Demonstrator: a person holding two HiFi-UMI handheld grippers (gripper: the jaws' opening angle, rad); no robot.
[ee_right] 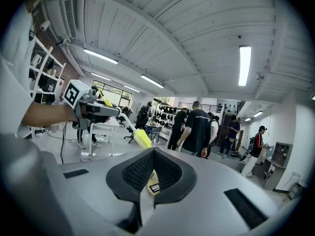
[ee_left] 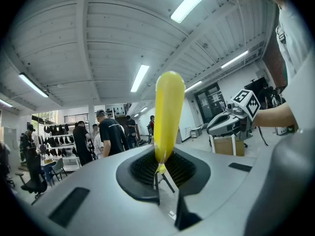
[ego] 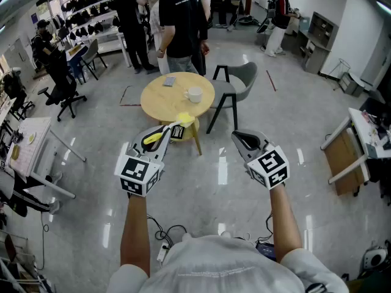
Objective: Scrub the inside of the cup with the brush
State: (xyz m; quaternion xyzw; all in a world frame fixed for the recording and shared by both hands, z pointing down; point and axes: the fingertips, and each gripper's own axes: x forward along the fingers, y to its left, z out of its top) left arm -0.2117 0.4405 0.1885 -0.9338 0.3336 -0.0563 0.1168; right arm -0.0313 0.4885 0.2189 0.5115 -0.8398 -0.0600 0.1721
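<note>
A white cup (ego: 194, 94) stands on a round wooden table (ego: 160, 99) ahead of me, well beyond both grippers. My left gripper (ego: 166, 135) is shut on the yellow handle of the brush (ego: 153, 138), whose yellow head (ego: 185, 119) points toward the table's near edge. In the left gripper view the handle (ee_left: 169, 116) rises upright from between the pads (ee_left: 142, 168). My right gripper (ego: 239, 137) is shut with nothing in it, held level with the left at the right. The right gripper view shows the left gripper (ee_right: 94, 107) and the brush head (ee_right: 142, 138).
A grey flat item (ego: 169, 81) lies on the table behind the cup. A grey chair (ego: 235, 84) stands at the table's right side. Several people (ego: 181, 17) stand just beyond the table. A desk (ego: 33, 145) is at the left, a cardboard box (ego: 343, 160) at the right.
</note>
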